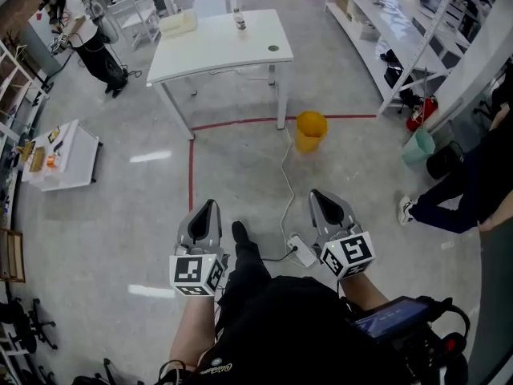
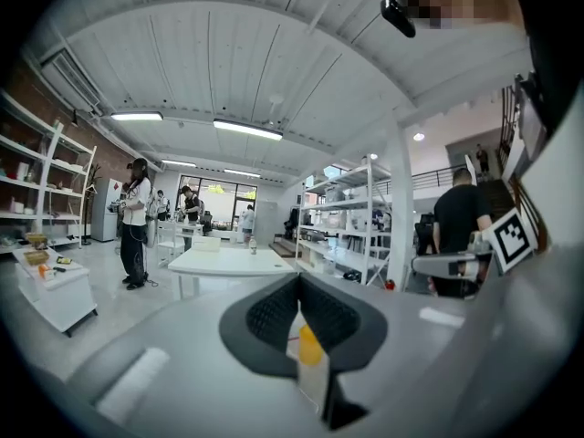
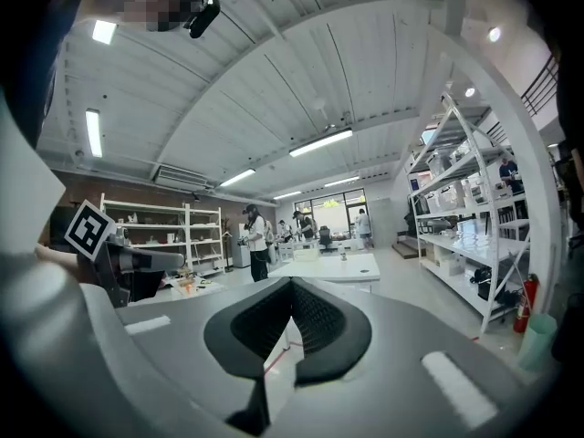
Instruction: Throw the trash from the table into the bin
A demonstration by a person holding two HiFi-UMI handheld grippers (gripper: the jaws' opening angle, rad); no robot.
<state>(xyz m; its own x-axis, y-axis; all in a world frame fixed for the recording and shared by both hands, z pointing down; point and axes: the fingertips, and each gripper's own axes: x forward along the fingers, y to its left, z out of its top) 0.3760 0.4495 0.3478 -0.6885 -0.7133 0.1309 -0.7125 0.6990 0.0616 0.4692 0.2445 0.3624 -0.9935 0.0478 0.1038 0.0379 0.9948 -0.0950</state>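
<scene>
Both grippers point level toward the far end of the room. The left gripper [image 2: 297, 279] has its ribbed black pads pressed together on nothing, and the right gripper [image 3: 292, 283] is likewise closed and empty. On the far side of the glossy grey floor stands a white rectangular table [image 1: 208, 54] with a smooth top. It carries the trash: a small bottle-like item [image 1: 239, 22] near its far edge and a pale translucent box [image 1: 178, 23] at its far left corner. The bin [image 1: 311, 131], a round yellow tapered bucket, stands on the floor just right of the table's near right leg; its contents cannot be made out. A red tape line [image 1: 191, 179] marks the floor.
</scene>
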